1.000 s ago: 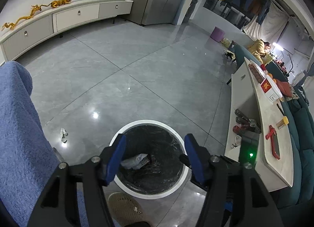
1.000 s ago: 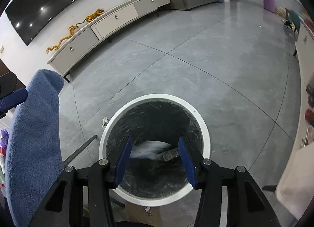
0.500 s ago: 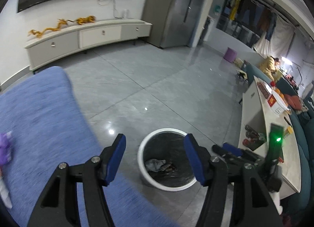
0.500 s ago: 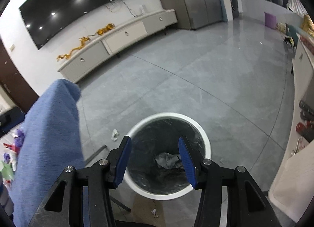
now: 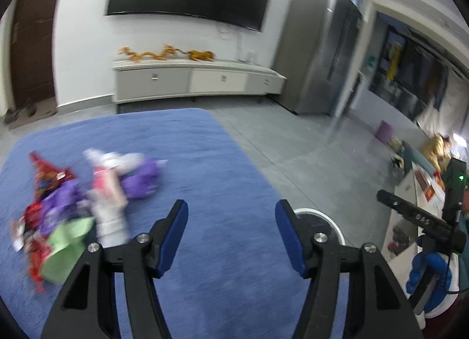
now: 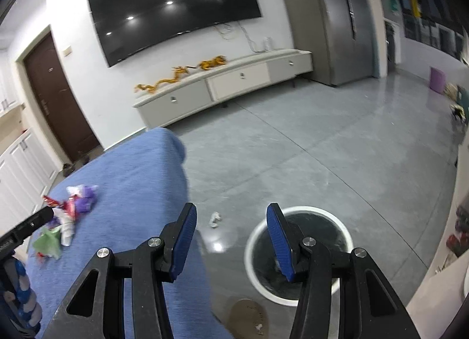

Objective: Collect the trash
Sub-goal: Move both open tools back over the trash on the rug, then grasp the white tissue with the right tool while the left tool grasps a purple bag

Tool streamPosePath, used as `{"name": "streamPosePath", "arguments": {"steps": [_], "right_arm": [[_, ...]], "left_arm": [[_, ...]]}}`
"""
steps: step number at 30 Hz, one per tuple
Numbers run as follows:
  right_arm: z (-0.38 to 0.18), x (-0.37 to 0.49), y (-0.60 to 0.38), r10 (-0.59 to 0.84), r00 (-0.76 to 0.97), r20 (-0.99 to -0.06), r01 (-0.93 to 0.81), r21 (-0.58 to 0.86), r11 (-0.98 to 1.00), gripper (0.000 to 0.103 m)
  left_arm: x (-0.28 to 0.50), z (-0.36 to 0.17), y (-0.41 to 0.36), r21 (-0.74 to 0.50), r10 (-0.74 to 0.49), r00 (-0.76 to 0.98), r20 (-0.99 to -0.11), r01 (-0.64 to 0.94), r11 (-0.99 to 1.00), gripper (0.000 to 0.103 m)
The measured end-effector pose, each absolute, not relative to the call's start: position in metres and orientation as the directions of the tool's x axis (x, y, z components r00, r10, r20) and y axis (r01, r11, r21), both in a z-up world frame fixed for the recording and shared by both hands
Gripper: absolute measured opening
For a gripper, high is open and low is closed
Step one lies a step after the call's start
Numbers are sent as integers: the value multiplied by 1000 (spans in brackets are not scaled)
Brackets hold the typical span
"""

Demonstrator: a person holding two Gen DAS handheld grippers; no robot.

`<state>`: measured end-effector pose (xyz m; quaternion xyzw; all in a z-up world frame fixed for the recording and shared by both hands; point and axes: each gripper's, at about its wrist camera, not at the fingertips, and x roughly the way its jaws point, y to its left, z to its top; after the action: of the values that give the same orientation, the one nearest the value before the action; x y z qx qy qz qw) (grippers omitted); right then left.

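Over a blue cloth-covered surface [image 5: 211, 163], two hand-held grippers hang wide open and empty.

The left gripper [image 5: 231, 235] faces a blurred pile of colourful wrappers [image 5: 85, 195] lying on the cloth to its left. The right gripper [image 6: 228, 240] sits above the cloth's edge, beside a white-rimmed trash bin [image 6: 299, 254] on the grey floor; a small crumpled scrap [image 6: 214, 219] lies on the floor between cloth and bin.

wrappers [image 5: 79, 201] on cloth [image 5: 222, 180] | bin [image 6: 299, 254] right, on floor [image 6: 307, 163]
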<state>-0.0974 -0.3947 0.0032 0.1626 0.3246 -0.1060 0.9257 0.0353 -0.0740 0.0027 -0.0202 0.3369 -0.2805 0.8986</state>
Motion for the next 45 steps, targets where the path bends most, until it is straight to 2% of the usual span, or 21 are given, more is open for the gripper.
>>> {"name": "streamPosePath", "arguments": {"steps": [7,14,16,18,28,35,40,44,45], "right_arm": [[10,-71,-335,-5,767,-642,181,208,961,47],[0,-34,-273,112,732,-673,50,217,975,47],[-5,-21,-254,149,715,-683,10,223,975,47],[-11,-8,-235,195,694,-693,-34,239,970,47],[-35,38,-163,338,595,-729,-197,275,941,47],[-59,66,-134,421,526,-739,-235,349,907,47],[-70,78,-119,447,494,-746,-262,362,894,47],[-79,85,-115,465,475,-747,-273,377,885,47],[-80,85,-115,470,476,-743,-276,381,882,44]], "left_arm": [[42,-10,31,-262,-424,691,-586,333,906,59],[55,-38,118,-276,-301,719,-626,157,948,59],[58,-43,127,-281,-292,715,-635,138,950,57],[61,-50,135,-284,-290,706,-646,130,950,52],[91,-33,119,-349,-435,661,-611,268,898,49],[128,-36,92,-330,-459,581,-672,321,888,46],[137,-49,80,-325,-455,536,-711,324,889,42],[140,-56,70,-318,-450,513,-731,328,890,33],[139,-56,69,-319,-452,511,-731,330,888,29]]}}
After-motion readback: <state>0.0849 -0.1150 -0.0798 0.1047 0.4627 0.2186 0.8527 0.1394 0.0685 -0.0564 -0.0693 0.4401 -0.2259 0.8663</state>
